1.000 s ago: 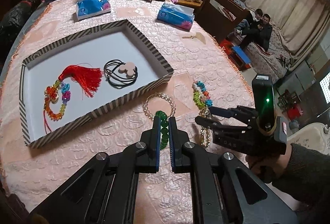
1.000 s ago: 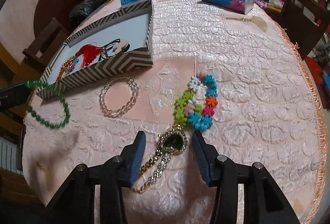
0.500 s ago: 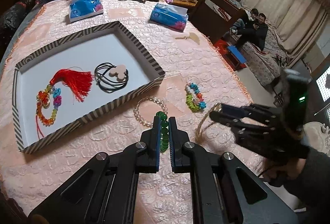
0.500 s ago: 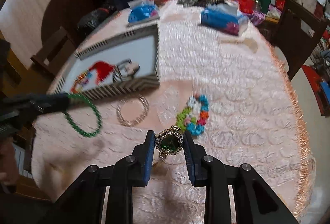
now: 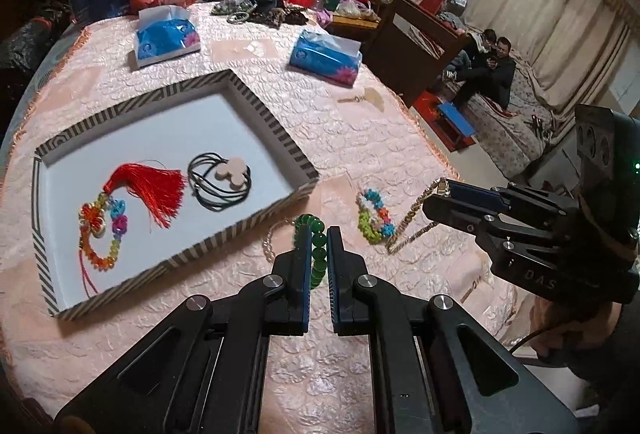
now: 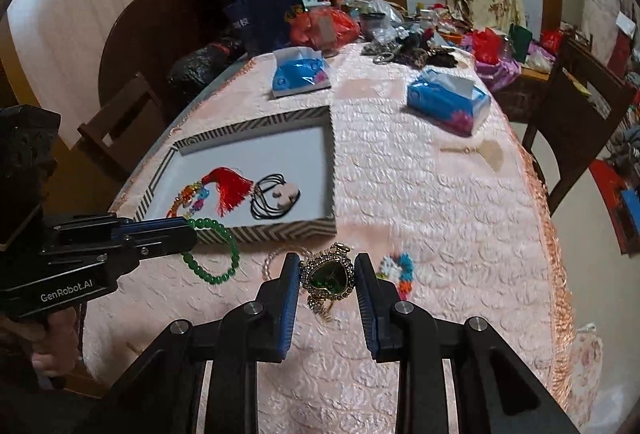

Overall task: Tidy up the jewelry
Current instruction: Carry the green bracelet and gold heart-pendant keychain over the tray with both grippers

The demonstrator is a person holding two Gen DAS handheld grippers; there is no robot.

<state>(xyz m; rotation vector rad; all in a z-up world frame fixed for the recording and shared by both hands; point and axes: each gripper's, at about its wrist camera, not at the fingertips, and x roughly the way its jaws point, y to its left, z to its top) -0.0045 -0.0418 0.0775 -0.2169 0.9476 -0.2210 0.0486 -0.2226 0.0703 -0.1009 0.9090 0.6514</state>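
My left gripper [image 5: 319, 232] is shut on a green bead bracelet [image 5: 319, 262], held just above the pink cloth in front of the striped tray [image 5: 276, 126]. In the right wrist view the green bracelet [image 6: 208, 277] hangs as a loop from the left gripper [image 6: 188, 230]. My right gripper [image 6: 327, 266] is shut on a heart-shaped green watch [image 6: 329, 276], lifted off the table. Its gold chain [image 5: 412, 222] dangles down to the cloth. A red tassel charm [image 5: 148, 186] and black hair ties [image 5: 220, 186] lie in the tray.
A colourful bead bracelet [image 5: 374, 214] and a clear bead bracelet [image 5: 269, 246] lie on the cloth near the tray's front corner. Two blue tissue packs [image 5: 166, 38] [image 5: 324, 56] and a heap of bags [image 5: 256, 6] sit at the far end. A wooden chair [image 6: 576, 122] stands right of the table.
My right gripper closed on the heart watch and rose with it, so the chain now hangs from it. The left gripper kept its hold on the green bracelet and hardly moved.
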